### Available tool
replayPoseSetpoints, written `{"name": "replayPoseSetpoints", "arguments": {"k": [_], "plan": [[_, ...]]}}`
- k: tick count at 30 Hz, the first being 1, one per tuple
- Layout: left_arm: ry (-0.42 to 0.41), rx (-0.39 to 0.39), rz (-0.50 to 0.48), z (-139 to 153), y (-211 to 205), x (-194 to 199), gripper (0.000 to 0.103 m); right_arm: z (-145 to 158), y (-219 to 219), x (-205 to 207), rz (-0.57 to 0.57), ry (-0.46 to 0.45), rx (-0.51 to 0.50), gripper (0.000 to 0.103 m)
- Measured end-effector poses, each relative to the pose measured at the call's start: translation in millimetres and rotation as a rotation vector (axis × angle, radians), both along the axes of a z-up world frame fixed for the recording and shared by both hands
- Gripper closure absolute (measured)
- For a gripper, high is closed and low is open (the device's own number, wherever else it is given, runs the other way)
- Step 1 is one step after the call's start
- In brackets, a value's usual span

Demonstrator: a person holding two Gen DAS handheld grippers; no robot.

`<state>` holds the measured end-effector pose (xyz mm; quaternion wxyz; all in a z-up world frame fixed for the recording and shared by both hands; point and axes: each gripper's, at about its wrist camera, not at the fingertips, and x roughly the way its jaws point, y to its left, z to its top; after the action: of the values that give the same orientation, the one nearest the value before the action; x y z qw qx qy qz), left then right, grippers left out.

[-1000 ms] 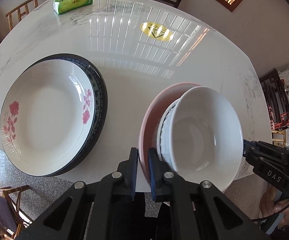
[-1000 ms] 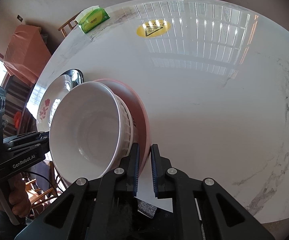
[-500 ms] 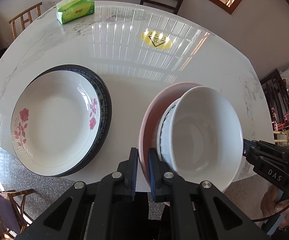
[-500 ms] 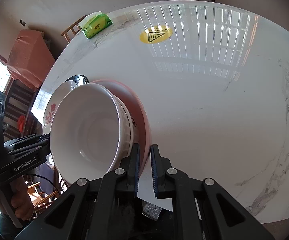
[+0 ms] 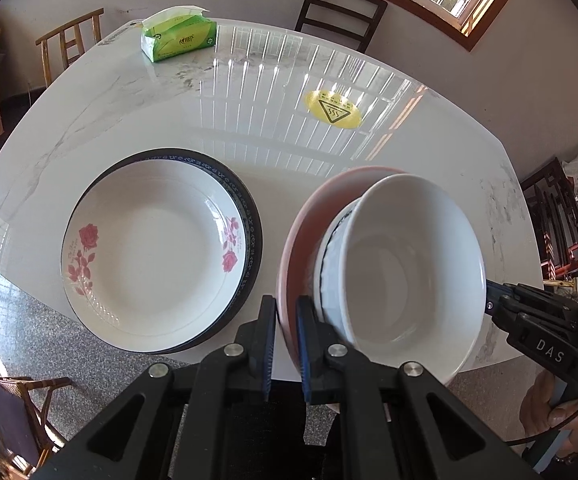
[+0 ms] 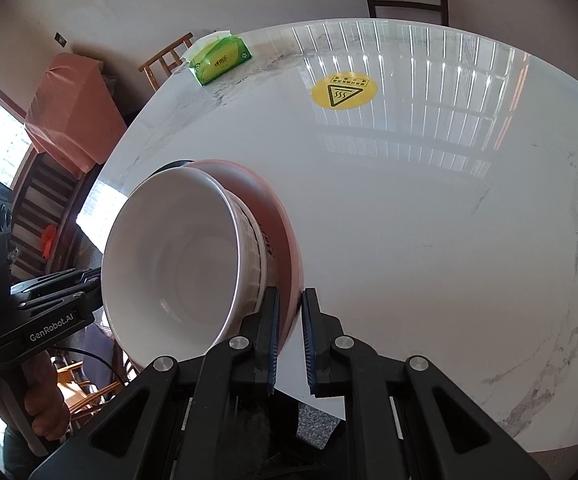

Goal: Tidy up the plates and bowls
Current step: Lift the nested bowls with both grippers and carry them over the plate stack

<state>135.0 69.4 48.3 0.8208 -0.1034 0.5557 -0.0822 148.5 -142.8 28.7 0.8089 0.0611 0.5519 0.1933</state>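
Your left gripper has its jaws clamped on the near rim of the pink plate, and your right gripper has its jaws clamped on the other side of that same rim. The pink plate is lifted up and tipped, near the front edge of the white tabletop. A white bowl sits inside the pink plate. From the left view you can see a white plate with red roses lying flat on a dark-rimmed plate, just to the left of the pink plate. The right view hides those two plates almost fully behind the white bowl; only a small dark edge peeks out. The right view shows a wide bare part of the tabletop to the right. Both views show a green tissue pack at the far side and a yellow warning sticker on the tabletop.
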Motion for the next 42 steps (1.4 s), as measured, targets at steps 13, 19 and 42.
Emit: {"name": "replayPoseSetpoints", "arguments": {"k": [13, 19, 42], "plan": [[-0.035, 0.002, 0.084, 21.1, 57.1, -4.0, 0.093, 19.6, 53.7, 10.4, 0.079, -0.030, 0.005, 0.091], [-0.041, 0.005, 0.122, 25.2, 83.8, -3.3, 0.093, 23.7, 78.5, 15.7, 0.111, -0.032, 0.008, 0.091], [-0.020, -0.005, 0.208, 1.5, 152.2, 15.6, 0.094, 2.2, 144.3, 48.7, 0.157, 0.012, 0.012, 0.091]]}}
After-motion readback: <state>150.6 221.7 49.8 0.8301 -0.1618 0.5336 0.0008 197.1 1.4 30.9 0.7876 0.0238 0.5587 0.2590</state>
